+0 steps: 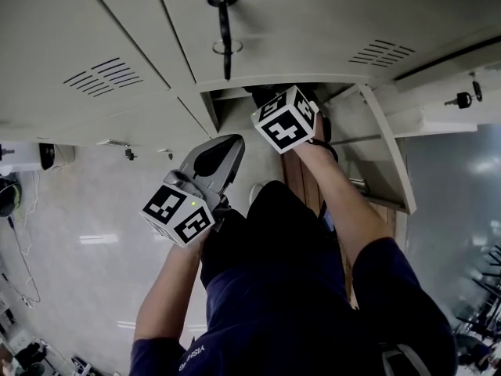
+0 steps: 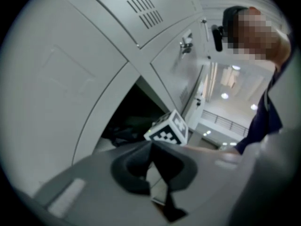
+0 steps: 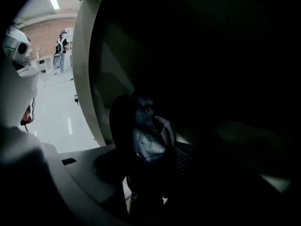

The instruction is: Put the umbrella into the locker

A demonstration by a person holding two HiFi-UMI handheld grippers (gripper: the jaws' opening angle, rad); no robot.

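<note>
The umbrella [image 3: 151, 132] is a folded dark bundle with bluish fabric, and my right gripper [image 3: 141, 142] is shut on it inside the dark locker compartment [image 3: 211, 79]. In the head view only this gripper's marker cube [image 1: 286, 120] shows at the mouth of the open compartment [image 1: 235, 100]; its jaws are hidden inside. My left gripper [image 1: 225, 149] hangs just outside the opening, to the left, shut and holding nothing. In the left gripper view its pads [image 2: 141, 166] meet, with the right gripper's cube [image 2: 168, 128] and the locker opening [image 2: 127, 112] beyond.
The compartment's door [image 1: 383, 143] stands swung out to the right. A key [image 1: 225, 22] sticks out of the closed door above, and another key [image 1: 462, 99] is at the right. Cables [image 1: 19, 257] lie on the floor at the left. A person [image 3: 61, 46] stands far off.
</note>
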